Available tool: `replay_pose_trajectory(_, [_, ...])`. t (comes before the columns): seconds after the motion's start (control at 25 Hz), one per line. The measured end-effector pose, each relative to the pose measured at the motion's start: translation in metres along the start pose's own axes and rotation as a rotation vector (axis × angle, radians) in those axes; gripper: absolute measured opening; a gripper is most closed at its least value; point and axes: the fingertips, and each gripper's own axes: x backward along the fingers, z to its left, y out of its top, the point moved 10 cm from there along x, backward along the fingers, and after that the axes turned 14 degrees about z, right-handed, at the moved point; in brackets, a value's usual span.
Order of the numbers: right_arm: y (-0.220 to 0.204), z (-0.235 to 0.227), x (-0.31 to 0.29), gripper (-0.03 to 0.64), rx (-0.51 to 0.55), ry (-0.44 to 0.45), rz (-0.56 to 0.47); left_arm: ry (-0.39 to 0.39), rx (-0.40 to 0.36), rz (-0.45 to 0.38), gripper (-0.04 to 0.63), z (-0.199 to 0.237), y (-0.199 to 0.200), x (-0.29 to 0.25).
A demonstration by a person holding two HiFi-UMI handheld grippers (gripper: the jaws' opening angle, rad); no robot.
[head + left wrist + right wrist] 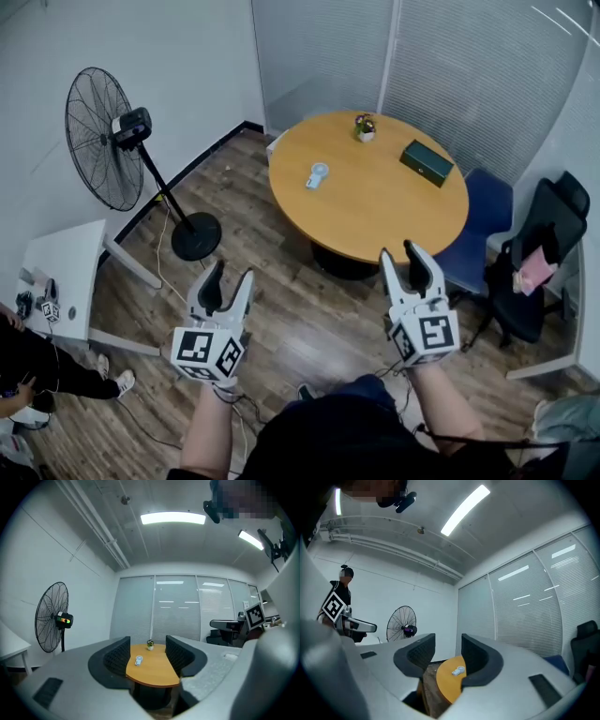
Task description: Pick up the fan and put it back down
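The fan [317, 174], small and pale blue, lies flat on the round table [375, 216], toward its left edge; a pot [365, 128] holding a small plant stands at the far edge; a closed green box [427, 162] sits near the far right edge. The left gripper [232, 274] and right gripper [400, 253] hang over the floor off the near edge, well apart from the fan; both have jaws spread wide with nothing between them. A standing fan [103, 136] stands by the left wall.

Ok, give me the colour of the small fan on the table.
The small handheld fan is pale blue, clearest in head view.
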Motion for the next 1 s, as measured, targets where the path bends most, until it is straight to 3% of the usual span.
replay_pose_trajectory(0.24, [-0.008, 0.013, -0.008, 0.17, -0.033, -0.019, 0.046, -0.026, 0.025, 0.024, 0.227, 0.023, -0.01, -0.005])
replay_pose_trajectory(0.52, [-0.017, 0.002, -0.04, 0.16, -0.022, -0.031, 0.085, -0.047, 0.072, 0.056, 0.227, 0.039, -0.022, -0.049])
replay_pose_trajectory(1.0, [-0.026, -0.048, -0.166, 0.149, -0.071, 0.059, 0.088, 0.045, 0.089, 0.135, 0.227, 0.074, -0.007, -0.144])
